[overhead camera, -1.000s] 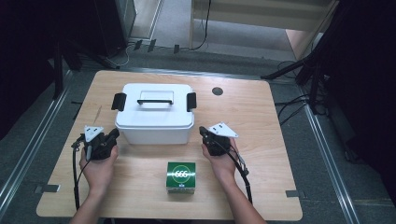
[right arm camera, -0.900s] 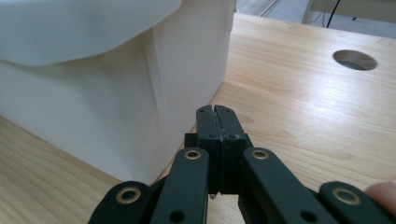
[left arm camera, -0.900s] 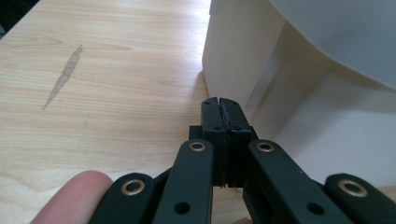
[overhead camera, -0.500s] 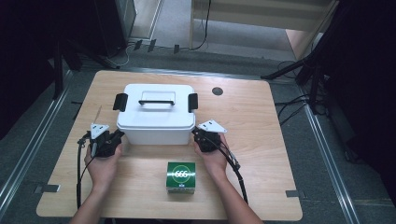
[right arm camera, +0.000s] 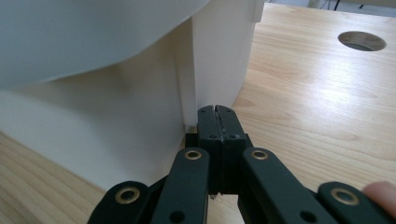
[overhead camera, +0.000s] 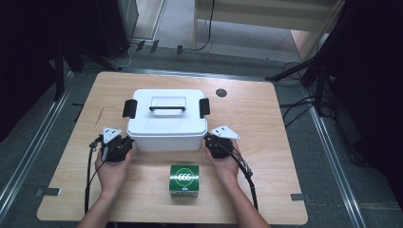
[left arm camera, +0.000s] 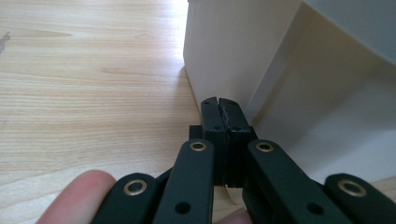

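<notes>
High view: the white lidded box [overhead camera: 167, 124] sits mid-bench [overhead camera: 266, 123]; left claw [overhead camera: 124, 145] at its 8 o'clock corner, right claw [overhead camera: 212, 142] at its 4 o'clock corner, green box [overhead camera: 184, 179] at 6 o'clock.
Left gripper view: left claw [left arm camera: 219, 103] clenched, empty, against the box's corner.
Right gripper view: right claw [right arm camera: 215, 112] clenched, empty, at the box's corner; bench hole [right arm camera: 362, 40] at 2 o'clock

L gripper [overhead camera: 124, 145] blk, grey tri plate | R gripper [overhead camera: 211, 142] same | brass rivets, blk cables
</notes>
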A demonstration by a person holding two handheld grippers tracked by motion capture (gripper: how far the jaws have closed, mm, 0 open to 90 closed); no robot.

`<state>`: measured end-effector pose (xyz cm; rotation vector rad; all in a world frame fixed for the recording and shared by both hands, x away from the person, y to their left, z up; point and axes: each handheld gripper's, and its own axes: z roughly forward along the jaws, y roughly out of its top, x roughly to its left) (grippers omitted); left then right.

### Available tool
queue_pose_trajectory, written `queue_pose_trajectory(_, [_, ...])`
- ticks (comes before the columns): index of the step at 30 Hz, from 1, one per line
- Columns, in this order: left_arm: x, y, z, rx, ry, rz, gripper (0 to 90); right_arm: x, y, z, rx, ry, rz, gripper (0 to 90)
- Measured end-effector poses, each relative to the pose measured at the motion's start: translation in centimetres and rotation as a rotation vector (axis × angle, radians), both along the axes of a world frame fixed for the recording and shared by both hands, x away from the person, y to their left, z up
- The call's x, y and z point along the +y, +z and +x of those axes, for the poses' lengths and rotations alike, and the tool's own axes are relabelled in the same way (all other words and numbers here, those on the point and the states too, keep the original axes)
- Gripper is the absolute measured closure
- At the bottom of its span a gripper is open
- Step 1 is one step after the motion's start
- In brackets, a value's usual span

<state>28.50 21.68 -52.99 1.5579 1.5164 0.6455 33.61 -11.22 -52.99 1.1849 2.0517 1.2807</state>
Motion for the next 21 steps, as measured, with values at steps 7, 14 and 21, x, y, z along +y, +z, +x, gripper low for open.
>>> queue_pose_trajectory(7, [-0.9, 0.0, -0.1, 0.002, -0.019, -0.002, 90.0, -1.1, -0.1, -0.9, 0.004, -0.033, 0.022, 90.0])
queue_pose_trajectory(14, [-1.6, 0.0, -0.1, -0.003, -0.037, -0.009, 90.0, -1.8, -0.3, -1.5, 0.006, -0.059, 0.042, 90.0])
queue_pose_trajectory(21, [-1.3, 0.1, -0.5, -0.037, -0.028, -0.012, 85.4, -2.2, -0.3, -2.1, -0.044, -0.072, 0.005, 81.5])
